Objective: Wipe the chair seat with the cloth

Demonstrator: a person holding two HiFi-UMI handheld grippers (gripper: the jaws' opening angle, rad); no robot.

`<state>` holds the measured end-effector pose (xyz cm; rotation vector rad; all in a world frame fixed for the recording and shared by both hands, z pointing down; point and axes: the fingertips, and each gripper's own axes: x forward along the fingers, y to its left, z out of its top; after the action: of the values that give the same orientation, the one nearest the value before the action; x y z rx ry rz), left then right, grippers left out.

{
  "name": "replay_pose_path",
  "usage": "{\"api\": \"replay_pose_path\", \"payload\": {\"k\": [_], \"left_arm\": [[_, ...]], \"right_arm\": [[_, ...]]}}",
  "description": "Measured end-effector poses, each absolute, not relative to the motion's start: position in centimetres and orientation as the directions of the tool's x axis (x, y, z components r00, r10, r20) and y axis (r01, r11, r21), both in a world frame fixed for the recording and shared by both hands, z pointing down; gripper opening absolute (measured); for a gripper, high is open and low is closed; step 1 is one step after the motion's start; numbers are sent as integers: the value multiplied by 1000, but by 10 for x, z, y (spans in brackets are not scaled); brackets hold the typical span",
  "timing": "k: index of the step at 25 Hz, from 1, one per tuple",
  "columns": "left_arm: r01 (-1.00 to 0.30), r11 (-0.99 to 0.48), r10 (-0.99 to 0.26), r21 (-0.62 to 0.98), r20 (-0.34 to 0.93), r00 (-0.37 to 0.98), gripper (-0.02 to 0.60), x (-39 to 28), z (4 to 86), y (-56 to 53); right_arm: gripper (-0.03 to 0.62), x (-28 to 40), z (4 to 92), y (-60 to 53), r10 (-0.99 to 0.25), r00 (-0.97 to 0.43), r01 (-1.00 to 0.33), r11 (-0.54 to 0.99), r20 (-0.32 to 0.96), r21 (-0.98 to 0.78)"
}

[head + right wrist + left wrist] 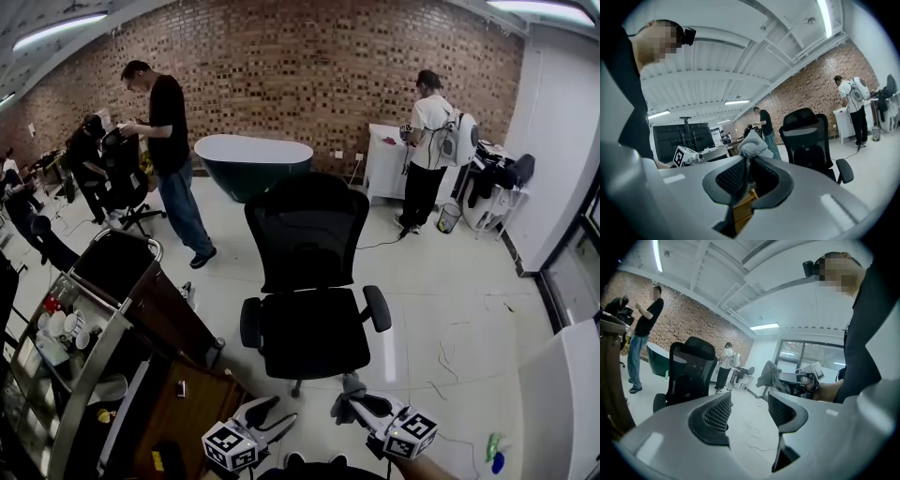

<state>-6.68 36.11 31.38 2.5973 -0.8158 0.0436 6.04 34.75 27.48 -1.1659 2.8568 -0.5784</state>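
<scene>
Both grippers sat right at the bottom edge, with the arms behind them mostly cut off. Left gripper (278, 412) had its jaws apart, nothing between them. Right gripper (361, 405) was clamped on the grey cloth (349, 386), bunched up so its shape was hard to read. The cloth hung just in front of the black chair seat (314, 333), and the chair's base was mostly hidden underneath.

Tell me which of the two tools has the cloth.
The right tool: its jaws are shut on the grey cloth. The left tool has its jaws apart with nothing between them.
</scene>
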Motion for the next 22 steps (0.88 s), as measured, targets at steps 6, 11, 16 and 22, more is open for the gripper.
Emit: {"api": "replay_pose_path", "payload": {"k": [6, 11, 16, 22], "left_arm": [[-565, -744, -562, 357, 122, 818, 270, -40, 294, 374], [-572, -744, -570, 346, 119, 813, 270, -28, 293, 382], [-589, -733, -586, 339, 123, 801, 270, -24, 287, 386], [-581, -750, -581, 317, 103, 807, 270, -16, 284, 386]], "right_arm": [[43, 76, 257, 365, -640, -758, -645, 708, 125, -288], [43, 89, 254, 373, -624, -774, -626, 723, 113, -293], [43, 95, 250, 379, -608, -787, -610, 742, 105, -278], [41, 94, 244, 382, -584, -807, -585, 766, 91, -266]]}}
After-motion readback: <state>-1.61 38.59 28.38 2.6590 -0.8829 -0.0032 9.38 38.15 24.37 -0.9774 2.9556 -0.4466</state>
